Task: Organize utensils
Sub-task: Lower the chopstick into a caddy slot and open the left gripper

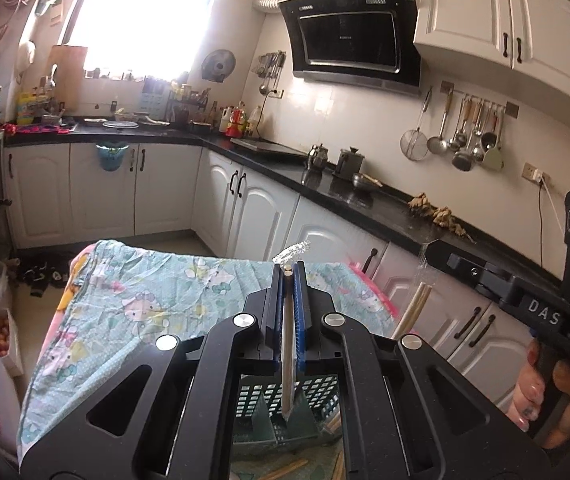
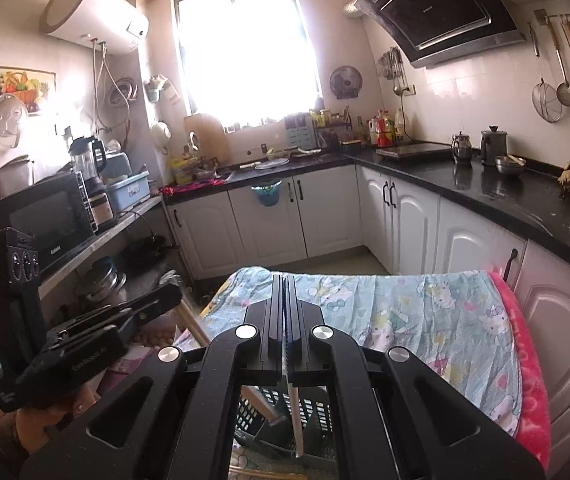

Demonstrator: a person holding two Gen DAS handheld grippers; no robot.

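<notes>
left gripper (image 1: 289, 276) clamped on wrapped chopsticks (image 1: 287, 344), long axis along fingers, lower tip over dark basket (image 1: 317, 396) at bottom centre. right gripper (image 2: 285, 284) pinching thin stick (image 2: 296, 420), same basket (image 2: 317, 412) below.

Both fisheye views sit close above the table draped in pale blue cartoon-print cloth (image 1: 153, 292) (image 2: 425, 312), each looking forward along its own hand-held gripper toward the bright window. Left view angles right of the cloth, along the black counter (image 1: 325, 184). Right view takes in the left shelf. Both share cloth, counter (image 2: 485, 188), and black range hood (image 1: 349, 36) (image 2: 445, 12).
</notes>
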